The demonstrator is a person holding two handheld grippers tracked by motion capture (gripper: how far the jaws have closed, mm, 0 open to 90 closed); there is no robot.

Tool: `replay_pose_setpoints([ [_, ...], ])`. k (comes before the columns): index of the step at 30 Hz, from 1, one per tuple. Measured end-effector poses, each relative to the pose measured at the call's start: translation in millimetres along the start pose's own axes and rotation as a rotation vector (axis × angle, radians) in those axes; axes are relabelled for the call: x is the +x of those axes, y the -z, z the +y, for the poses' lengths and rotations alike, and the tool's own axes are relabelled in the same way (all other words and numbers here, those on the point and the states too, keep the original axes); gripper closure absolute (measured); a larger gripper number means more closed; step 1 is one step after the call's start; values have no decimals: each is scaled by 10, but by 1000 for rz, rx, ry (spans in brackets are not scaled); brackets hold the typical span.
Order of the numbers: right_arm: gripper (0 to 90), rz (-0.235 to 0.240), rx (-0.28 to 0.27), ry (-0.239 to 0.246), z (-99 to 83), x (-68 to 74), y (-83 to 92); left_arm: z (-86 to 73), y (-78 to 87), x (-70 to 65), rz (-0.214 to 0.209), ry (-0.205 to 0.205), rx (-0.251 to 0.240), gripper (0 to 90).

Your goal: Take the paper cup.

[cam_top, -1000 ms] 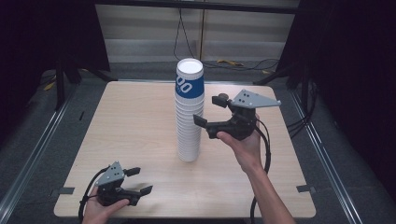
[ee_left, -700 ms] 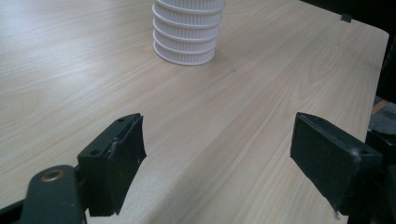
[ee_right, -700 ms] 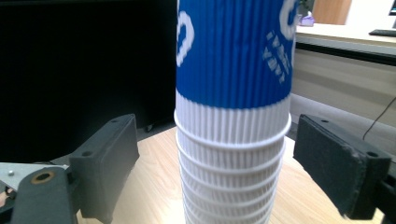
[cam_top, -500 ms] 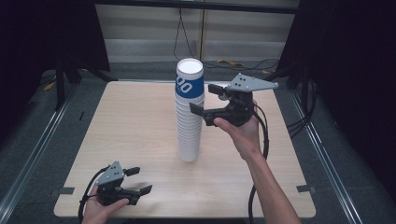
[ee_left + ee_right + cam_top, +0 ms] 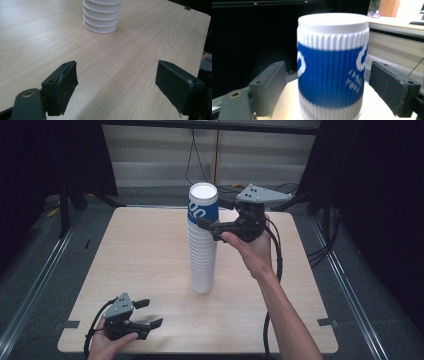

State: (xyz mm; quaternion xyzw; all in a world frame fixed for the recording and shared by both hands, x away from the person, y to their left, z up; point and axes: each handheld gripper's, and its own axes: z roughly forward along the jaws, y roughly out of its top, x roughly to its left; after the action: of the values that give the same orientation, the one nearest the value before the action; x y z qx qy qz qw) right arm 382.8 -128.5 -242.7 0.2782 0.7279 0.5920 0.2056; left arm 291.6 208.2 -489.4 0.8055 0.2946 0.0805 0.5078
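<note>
On the worktop (image 5: 150, 250) our tall stack of cups (image 5: 202, 255) stands untouched — our right claw (image 5: 214, 216) has just been closing around the top cup (image 5: 332, 67), pads not yet pressing — while our left claw (image 5: 145, 314) rests released.

**White ribs, one blue band**

The tall stack of ribbed paper cups (image 5: 202, 251) is white throughout; its topmost cup (image 5: 332, 66), between the black jaws of the right gripper (image 5: 214, 215), carries a broad blue band with white lettering under a white rim. The wooden table (image 5: 140, 47), pale beige with fine grain lines, lies under the black left gripper (image 5: 146, 313).
</note>
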Motion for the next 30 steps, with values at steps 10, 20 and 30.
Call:
replay_pose_setpoints([
  [10, 149, 19, 15, -28, 25, -34, -194, 0, 20, 12, 5, -3, -5, 176],
  [20, 200, 18, 24, -36, -13, -48, -236, 0, 21, 14, 5, -5, -3, 177],
  [30, 217, 9, 30, -22, 3, -44, -233, -2, 7, 8, -1, -2, 0, 181],
])
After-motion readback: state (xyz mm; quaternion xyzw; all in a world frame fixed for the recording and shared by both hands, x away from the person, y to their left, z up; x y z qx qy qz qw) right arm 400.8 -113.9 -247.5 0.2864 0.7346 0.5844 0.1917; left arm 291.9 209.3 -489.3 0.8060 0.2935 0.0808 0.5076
